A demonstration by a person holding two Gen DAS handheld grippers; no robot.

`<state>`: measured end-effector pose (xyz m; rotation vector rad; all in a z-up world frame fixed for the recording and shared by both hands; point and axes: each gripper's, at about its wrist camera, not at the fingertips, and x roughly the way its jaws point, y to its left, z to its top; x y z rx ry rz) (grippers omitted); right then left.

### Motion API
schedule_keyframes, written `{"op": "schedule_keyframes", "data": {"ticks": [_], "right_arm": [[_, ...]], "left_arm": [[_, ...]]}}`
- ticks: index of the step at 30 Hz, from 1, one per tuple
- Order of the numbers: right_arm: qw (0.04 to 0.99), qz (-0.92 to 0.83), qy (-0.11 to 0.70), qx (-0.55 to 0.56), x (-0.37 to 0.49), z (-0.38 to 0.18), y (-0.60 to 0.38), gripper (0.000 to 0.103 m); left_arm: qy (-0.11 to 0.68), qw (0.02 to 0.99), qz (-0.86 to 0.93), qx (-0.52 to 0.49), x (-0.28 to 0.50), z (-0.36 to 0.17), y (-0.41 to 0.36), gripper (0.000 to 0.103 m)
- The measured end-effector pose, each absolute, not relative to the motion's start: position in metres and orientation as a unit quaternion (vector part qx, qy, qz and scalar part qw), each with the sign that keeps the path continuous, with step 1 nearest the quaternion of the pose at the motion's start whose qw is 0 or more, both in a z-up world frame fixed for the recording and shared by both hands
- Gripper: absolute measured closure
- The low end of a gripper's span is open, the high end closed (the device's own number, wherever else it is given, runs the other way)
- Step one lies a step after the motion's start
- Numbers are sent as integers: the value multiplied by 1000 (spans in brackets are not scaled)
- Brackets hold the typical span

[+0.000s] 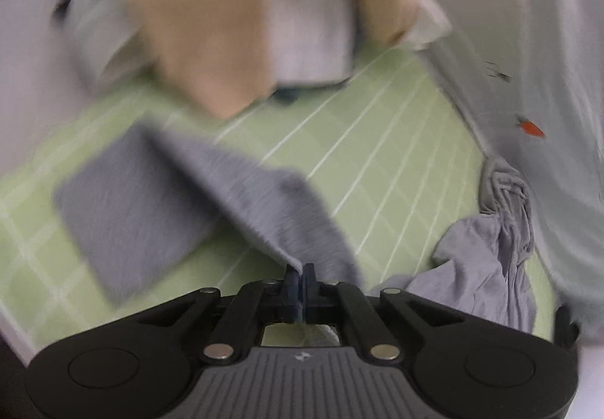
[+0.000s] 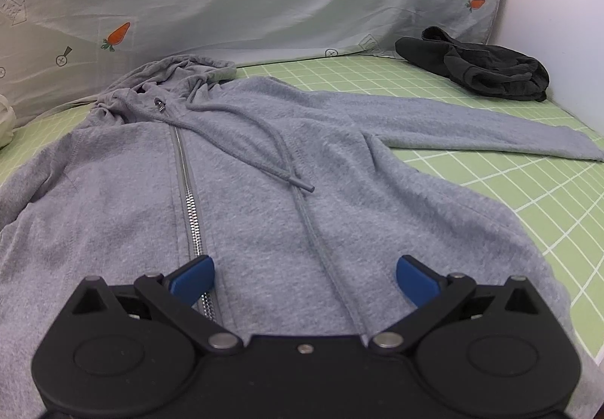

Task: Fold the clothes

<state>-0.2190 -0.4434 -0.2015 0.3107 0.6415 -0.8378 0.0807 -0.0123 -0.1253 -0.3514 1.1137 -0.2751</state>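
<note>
A: The grey zip hoodie (image 2: 264, 192) lies face up on the green checked sheet, zipper (image 2: 188, 200) closed, hood (image 2: 181, 70) bunched at the top.

B: 1 sleeve (image 2: 472, 132) stretches flat to the right; both drawstrings trail down the chest.

A: The other sleeve (image 1: 234, 188) is lifted by its edge (blurred), its cuff end draped on the sheet.
</note>
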Motion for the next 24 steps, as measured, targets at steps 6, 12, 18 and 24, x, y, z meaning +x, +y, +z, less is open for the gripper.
{"op": "schedule_keyframes", "data": {"ticks": [6,12,18,24], "right_arm": [[852,-398,305,148,-218,-202,-442,0],[853,-397,305,147,-219,-202,-444,0],[852,-399,305,148,-217,-201,-443,0],[850,-404,305,148,-216,-202,-443,0]], "left_arm": [[434,876,-177,-110,109,-96,-55,102],[380,894,-216,-98,150,-100,-81,61],[410,888,-192,-79,166,-116,-67,31],[450,876,-142,-101,140,-130,-17,20]]}}
